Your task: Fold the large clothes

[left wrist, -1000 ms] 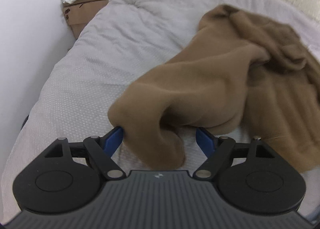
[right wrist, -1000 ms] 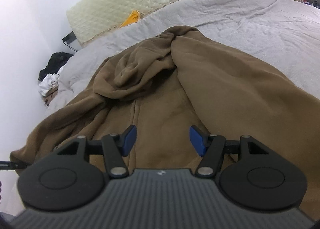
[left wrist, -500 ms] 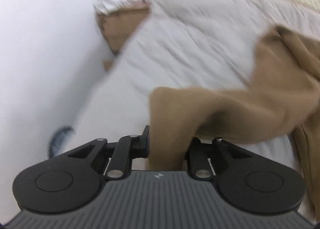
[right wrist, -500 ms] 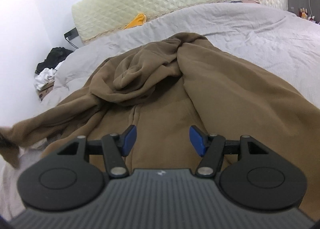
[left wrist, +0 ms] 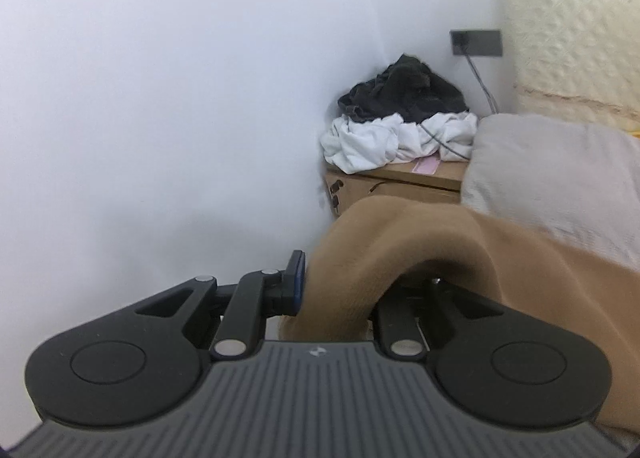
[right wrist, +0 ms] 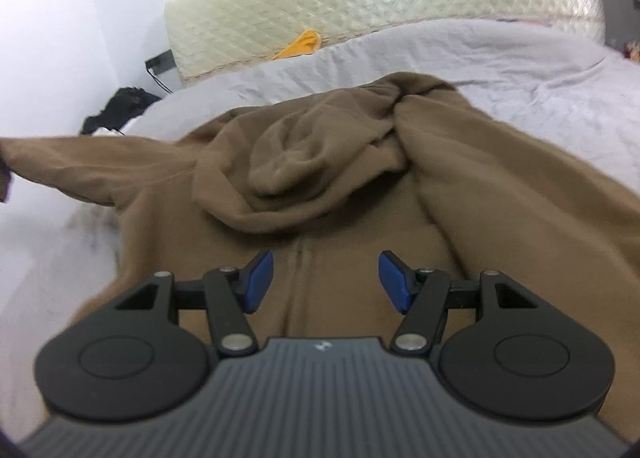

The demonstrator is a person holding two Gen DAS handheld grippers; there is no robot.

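Note:
A large brown hoodie lies crumpled on the grey bed, hood bunched in the middle. My left gripper is shut on the end of its brown sleeve, which arches up between the fingers and hides the right one. In the right wrist view that sleeve stretches out to the left, lifted off the bed. My right gripper is open and empty, hovering just above the hoodie's front seam.
A cardboard box with white and black clothes piled on it stands in the corner by the white wall. A cream quilted headboard and a yellow item are at the bed's far end. Grey bedding lies around the hoodie.
My left gripper closed on the sleeve end and pulled it up and out to the left, turning toward the wall corner. My right gripper stayed open above the hoodie, moving slightly closer.

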